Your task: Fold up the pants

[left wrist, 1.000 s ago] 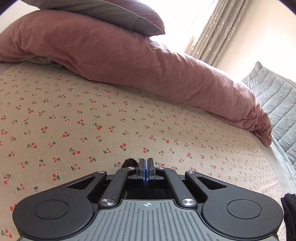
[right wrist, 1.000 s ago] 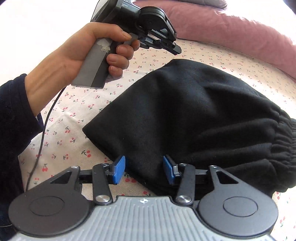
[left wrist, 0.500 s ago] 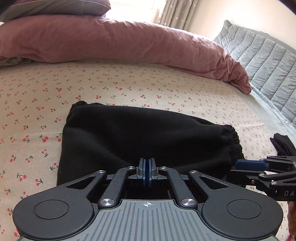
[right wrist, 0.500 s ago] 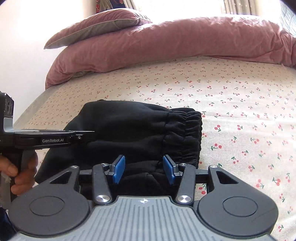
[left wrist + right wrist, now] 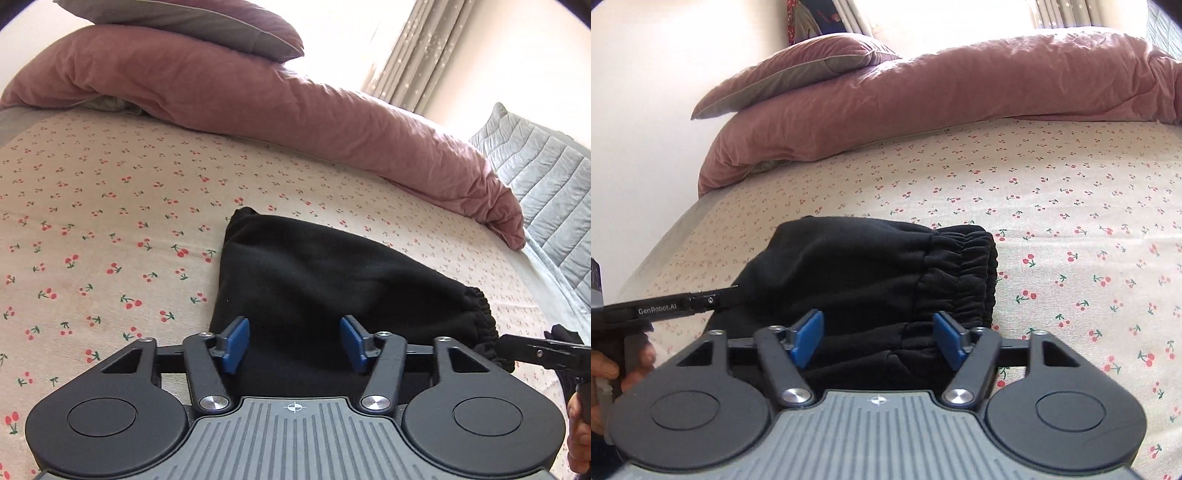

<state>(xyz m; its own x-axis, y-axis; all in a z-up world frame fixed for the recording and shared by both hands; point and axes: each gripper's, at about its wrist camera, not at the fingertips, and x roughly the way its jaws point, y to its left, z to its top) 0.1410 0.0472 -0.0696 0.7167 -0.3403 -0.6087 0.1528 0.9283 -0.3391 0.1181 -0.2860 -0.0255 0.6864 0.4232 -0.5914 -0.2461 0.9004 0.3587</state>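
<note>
Both claws, left [image 5: 294,345] and right [image 5: 878,339], gape wide, empty; soft, limp black pants [image 5: 332,280]: pinch at elastic waistband [image 5: 964,273].

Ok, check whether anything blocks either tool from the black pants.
Nothing visible does. The left tool and right tool are both open right at the near edge of the folded black pants, with only cloth ahead.

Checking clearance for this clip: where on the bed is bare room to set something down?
Bare sheet lies left of the black pants, up to the pink duvet, and right of the waistband. It is crowded at the pants' near edge, where the left gripper and right gripper sit open.
</note>
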